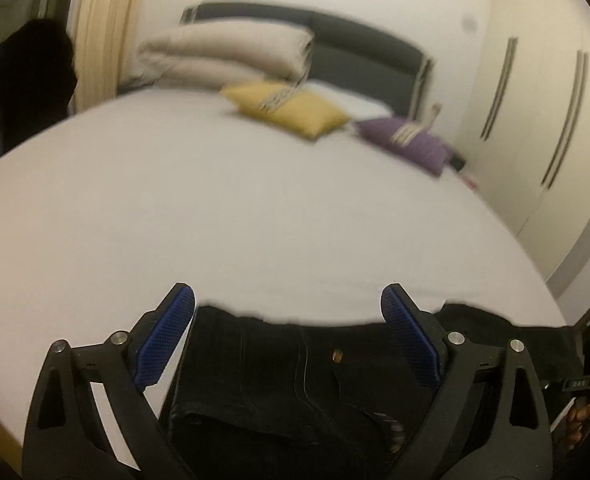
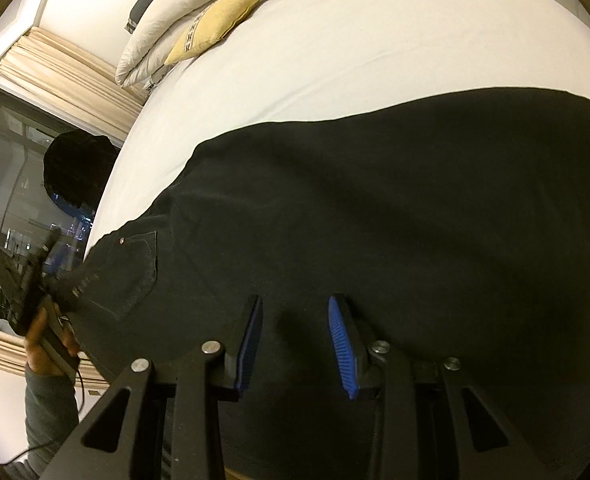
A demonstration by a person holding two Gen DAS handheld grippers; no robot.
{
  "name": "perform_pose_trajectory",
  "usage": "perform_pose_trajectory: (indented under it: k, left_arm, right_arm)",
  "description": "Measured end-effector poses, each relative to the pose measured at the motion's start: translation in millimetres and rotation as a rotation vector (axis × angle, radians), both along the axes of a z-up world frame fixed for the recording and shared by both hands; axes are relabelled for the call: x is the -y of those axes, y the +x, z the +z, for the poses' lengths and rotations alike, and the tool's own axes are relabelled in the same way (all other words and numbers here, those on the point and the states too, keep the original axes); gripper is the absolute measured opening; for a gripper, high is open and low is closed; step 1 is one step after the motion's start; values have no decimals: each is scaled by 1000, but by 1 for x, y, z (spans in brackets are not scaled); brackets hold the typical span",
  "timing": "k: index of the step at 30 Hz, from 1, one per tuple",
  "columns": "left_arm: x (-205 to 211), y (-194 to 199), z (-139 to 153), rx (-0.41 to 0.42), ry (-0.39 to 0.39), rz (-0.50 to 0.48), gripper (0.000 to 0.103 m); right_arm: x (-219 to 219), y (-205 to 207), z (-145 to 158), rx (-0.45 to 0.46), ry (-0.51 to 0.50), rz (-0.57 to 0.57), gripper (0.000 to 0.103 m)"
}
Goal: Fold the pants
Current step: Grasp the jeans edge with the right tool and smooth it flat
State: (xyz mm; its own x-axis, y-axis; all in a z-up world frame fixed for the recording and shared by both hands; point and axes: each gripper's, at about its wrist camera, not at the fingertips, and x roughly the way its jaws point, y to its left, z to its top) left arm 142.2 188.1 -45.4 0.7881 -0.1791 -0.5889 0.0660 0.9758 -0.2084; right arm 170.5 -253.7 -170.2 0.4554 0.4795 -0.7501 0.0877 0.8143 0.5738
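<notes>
Black pants [image 2: 375, 220] lie spread flat on the white bed [image 2: 375, 48], with a back pocket [image 2: 135, 264] towards the left end. In the left wrist view the waist end of the pants [image 1: 275, 360] shows a small metal button [image 1: 338, 356]. My left gripper [image 1: 287, 290] hangs above that end, jaws wide open, nothing between the blue pads [image 1: 167, 336]. My right gripper [image 2: 297, 299] hovers over the middle of the pants, jaws partly apart, both blue pad faces bare. A hand [image 2: 47, 340] holds the left gripper's body [image 2: 19, 280] at the bed's left edge.
Stacked white pillows [image 1: 223, 56], a yellow cushion [image 1: 295, 108] and a purple cushion [image 1: 411, 140] lie at the headboard end. Wardrobe doors [image 1: 535, 120] stand to the right of the bed. A dark window [image 2: 11, 168] with cream curtains [image 2: 67, 72] is on the left.
</notes>
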Motion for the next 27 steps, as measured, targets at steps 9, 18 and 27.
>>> perform_pose_trajectory:
  k: [9,18,27]
  left_arm:
    - [-31,-7,-100,-241,3,23,94]
    - [-26,-26,-100,-232,190,104,94]
    - [36,-28,-47,-116,284,-22,96]
  right_arm:
    - [0,-3,1,8,-4,13,37]
    - [-16,3,28,50,-15,57,37]
    - [-40,1,-18,25,163,146,25]
